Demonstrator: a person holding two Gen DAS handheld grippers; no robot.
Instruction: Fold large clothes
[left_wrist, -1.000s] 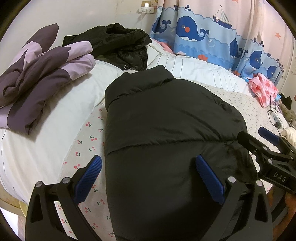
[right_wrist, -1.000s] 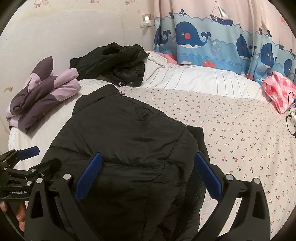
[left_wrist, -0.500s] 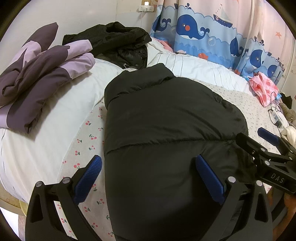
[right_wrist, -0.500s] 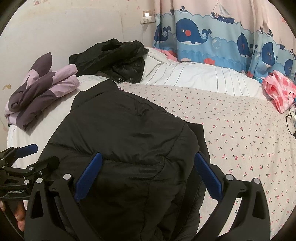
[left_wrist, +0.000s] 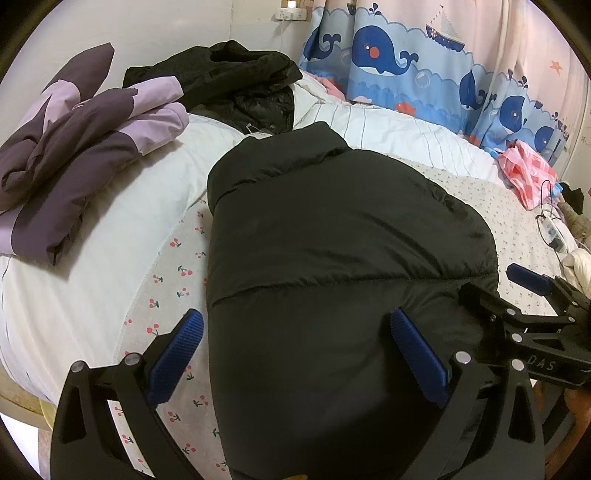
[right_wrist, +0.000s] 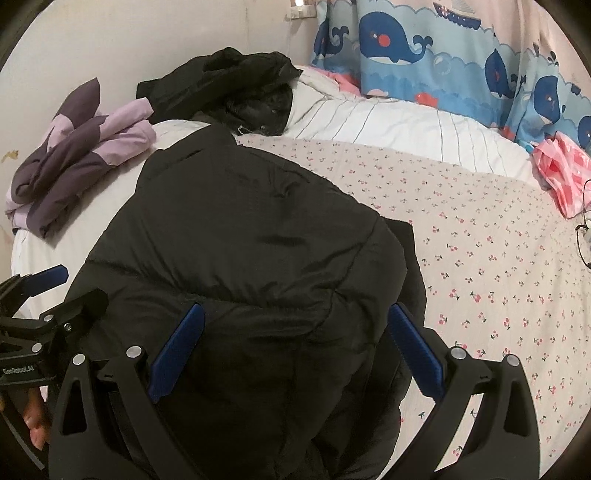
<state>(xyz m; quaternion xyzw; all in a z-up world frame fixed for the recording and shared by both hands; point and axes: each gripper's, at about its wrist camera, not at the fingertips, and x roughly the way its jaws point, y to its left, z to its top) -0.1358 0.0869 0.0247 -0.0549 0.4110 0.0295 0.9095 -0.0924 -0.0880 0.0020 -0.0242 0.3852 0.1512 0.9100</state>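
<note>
Black puffer jacket (left_wrist: 332, 258) hem runs out of frame; both claws, left (left_wrist: 295, 354) and right (right_wrist: 295, 347), gape wide, gripping nothing; three garments lie on the bed (right_wrist: 480, 258).

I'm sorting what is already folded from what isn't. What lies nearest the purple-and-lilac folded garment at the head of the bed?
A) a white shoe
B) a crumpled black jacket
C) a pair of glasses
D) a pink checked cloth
B: the crumpled black jacket sits right beside the purple-and-lilac garment, while the pink checked cloth lies far across the bed.
</note>
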